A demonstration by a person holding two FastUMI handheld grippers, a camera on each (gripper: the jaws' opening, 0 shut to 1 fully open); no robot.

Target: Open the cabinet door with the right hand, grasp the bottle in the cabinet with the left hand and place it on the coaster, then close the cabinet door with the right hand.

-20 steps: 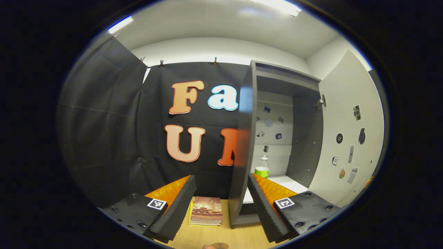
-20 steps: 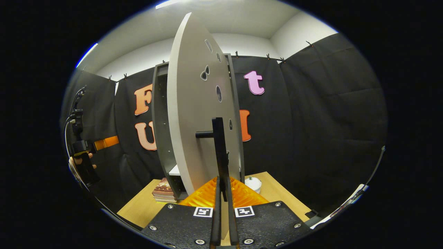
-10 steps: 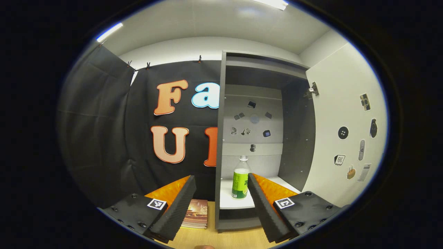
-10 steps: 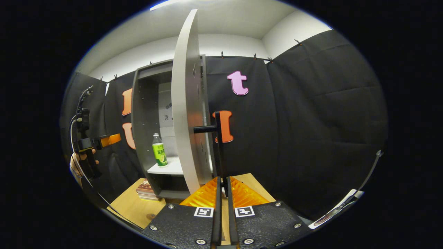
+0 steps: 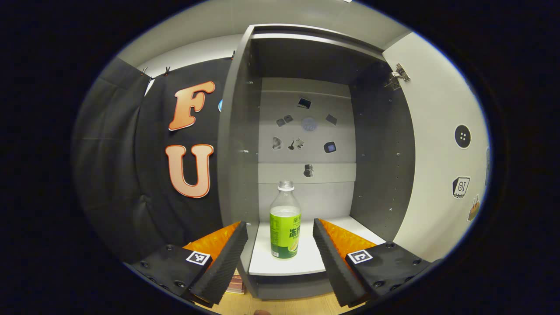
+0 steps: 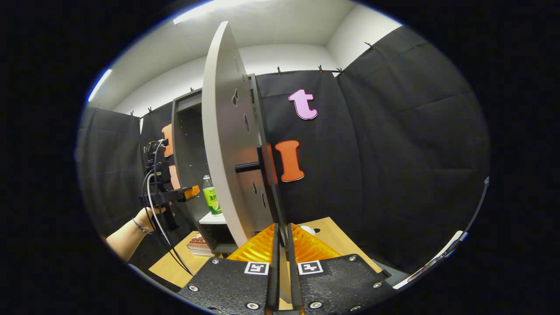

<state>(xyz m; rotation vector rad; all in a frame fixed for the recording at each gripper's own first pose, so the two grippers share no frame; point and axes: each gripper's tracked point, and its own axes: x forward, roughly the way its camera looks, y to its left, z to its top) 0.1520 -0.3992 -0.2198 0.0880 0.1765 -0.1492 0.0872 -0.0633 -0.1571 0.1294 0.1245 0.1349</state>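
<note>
Cabinet door swung wide open to the right, stickers on its inner face. Inside the cabinet, bottle with green label standing upright near the front edge of the white shelf. Left gripper spread wide just short of the shelf edge, holding nothing, bottle seen between the two fingers but untouched. In the right gripper view, right gripper pinched nearly closed on the bottom end of the door's black bar handle. Same view: left gripper and its hand at far left, level with the bottle. Books stacked on the wooden table left of the cabinet base.
</note>
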